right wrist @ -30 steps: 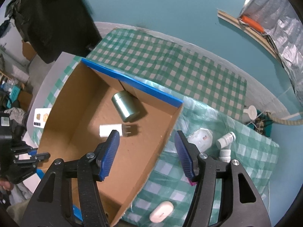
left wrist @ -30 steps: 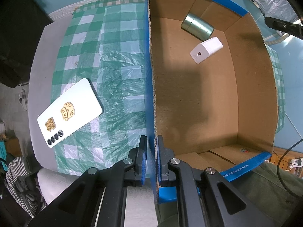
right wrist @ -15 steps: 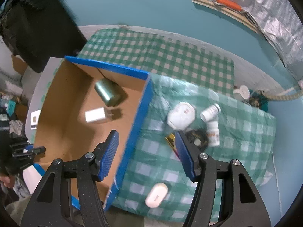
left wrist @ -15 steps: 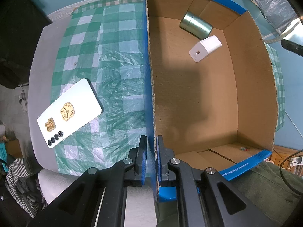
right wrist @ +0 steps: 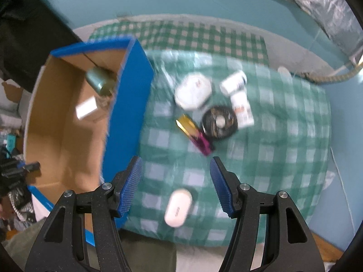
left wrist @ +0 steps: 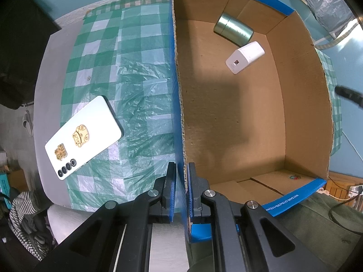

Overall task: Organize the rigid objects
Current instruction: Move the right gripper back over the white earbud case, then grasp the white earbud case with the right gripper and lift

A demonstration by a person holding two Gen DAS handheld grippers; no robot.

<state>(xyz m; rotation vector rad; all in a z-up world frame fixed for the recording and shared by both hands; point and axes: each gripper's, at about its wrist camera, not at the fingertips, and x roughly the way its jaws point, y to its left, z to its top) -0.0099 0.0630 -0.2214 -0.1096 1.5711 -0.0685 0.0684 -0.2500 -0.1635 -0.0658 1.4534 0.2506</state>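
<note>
1. Left wrist view: the left gripper (left wrist: pixel 180 188) is clamped on the near end of the cardboard box's (left wrist: pixel 301 104) blue-taped left wall, one pad on each face.
2. Inside the box, a green metal tin (left wrist: pixel 233 29) lies on its side in the far corner, and a white charger (left wrist: pixel 245 57) lies just in front of it.
3. Left of the box, a white phone (left wrist: pixel 82 137) lies face down on the checked cloth (left wrist: pixel 136 72).
4. Right wrist view, blurred: the right gripper (right wrist: pixel 175 182) hangs with jaws apart and nothing between them.
5. Right of the box (right wrist: pixel 127 117), a white oval case (right wrist: pixel 178 207) lies nearest on the cloth (right wrist: pixel 283 158); farther off cluster a gold-and-magenta stick (right wrist: pixel 195 134), a black disc (right wrist: pixel 219 122), a white round container (right wrist: pixel 192 90) and two white bottles (right wrist: pixel 238 95).
</note>
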